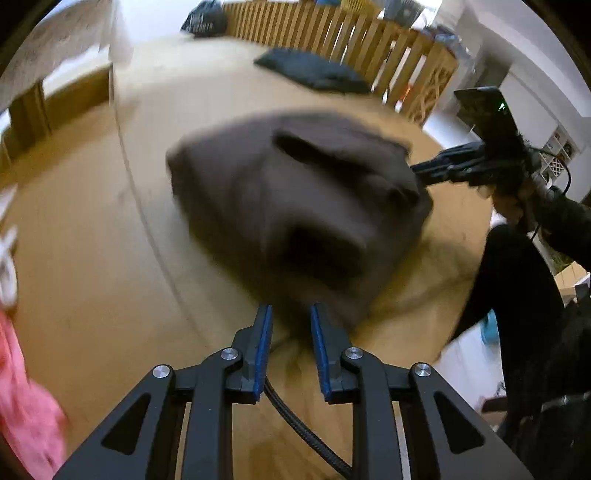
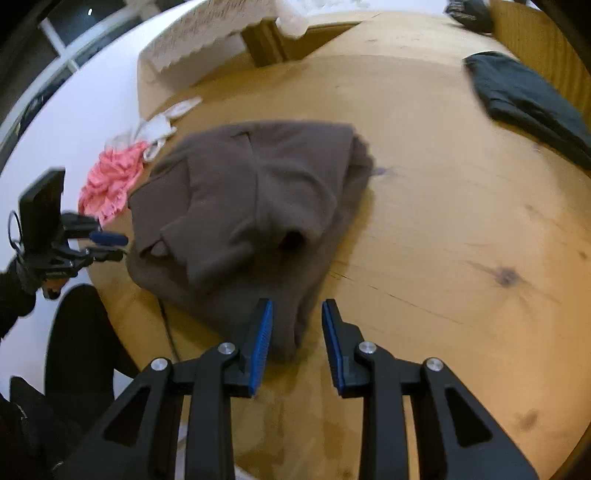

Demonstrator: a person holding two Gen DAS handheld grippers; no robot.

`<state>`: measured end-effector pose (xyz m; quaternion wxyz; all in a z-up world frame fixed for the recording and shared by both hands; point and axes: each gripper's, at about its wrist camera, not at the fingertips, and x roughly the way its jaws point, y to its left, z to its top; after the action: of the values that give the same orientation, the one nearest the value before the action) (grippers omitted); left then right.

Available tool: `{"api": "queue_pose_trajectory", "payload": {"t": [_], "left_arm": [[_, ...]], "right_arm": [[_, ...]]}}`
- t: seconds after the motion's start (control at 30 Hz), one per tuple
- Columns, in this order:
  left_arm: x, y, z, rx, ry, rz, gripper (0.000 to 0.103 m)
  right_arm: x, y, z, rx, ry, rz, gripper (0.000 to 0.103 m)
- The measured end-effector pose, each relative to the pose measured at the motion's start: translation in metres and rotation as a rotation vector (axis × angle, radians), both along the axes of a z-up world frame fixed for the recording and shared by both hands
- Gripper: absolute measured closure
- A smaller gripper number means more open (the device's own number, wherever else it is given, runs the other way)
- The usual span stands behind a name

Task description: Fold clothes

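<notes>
Left gripper (image 1: 290, 314): jaws a little apart, nothing pinched. Right gripper (image 2: 297, 312): jaws a little apart too, nothing pinched. Just past both sets of tips, brown garment (image 2: 251, 206) in a soft, bumpy heap on the wooden table (image 2: 461, 229), near edge right between the right jaws. Looks like mid-fold, one fold just put down. Next: find two loose corners, pinch one with each, lift, fold over flat. Further off, pink cloth (image 2: 110, 177) and dark folded cloth (image 2: 528, 99).

One brown sweatshirt (image 2: 251, 206) on the wooden table (image 2: 461, 229), one pink garment (image 2: 110, 181), one white garment (image 2: 159, 127). Two dark folded garments (image 2: 528, 99) (image 2: 471, 13) sit beyond.
</notes>
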<state>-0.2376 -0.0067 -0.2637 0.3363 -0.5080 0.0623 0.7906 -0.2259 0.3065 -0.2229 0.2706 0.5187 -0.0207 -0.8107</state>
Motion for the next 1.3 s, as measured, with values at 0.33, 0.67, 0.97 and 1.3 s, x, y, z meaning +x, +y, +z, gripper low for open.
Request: {"api": "queue_pose_trajectory", "payload": {"t": [0.33,0.67,0.97,1.3], "left_arm": [[-0.072,0.024,0.060,0.161,0.156,0.087,0.079],[-0.070,0.035,-0.003,0.123,-0.017,0.098,0.078],[-0.123,-0.020,0.018,0.181,0.014,0.279,0.077],[-0.137,-0.038,-0.004,0.050,0.025,0.230,0.079]], "right_arm": [[-0.066,-0.036,0.033,-0.140,0.019,-0.030,0.064],[-0.055,-0.038,-0.006,-0.035,-0.054,0.027,0.064],[-0.075,-0.031,0.025,-0.277,-0.074,-0.049,0.064],[-0.024,-0.146,-0.024,0.030,-0.062,0.268,0.065]]}}
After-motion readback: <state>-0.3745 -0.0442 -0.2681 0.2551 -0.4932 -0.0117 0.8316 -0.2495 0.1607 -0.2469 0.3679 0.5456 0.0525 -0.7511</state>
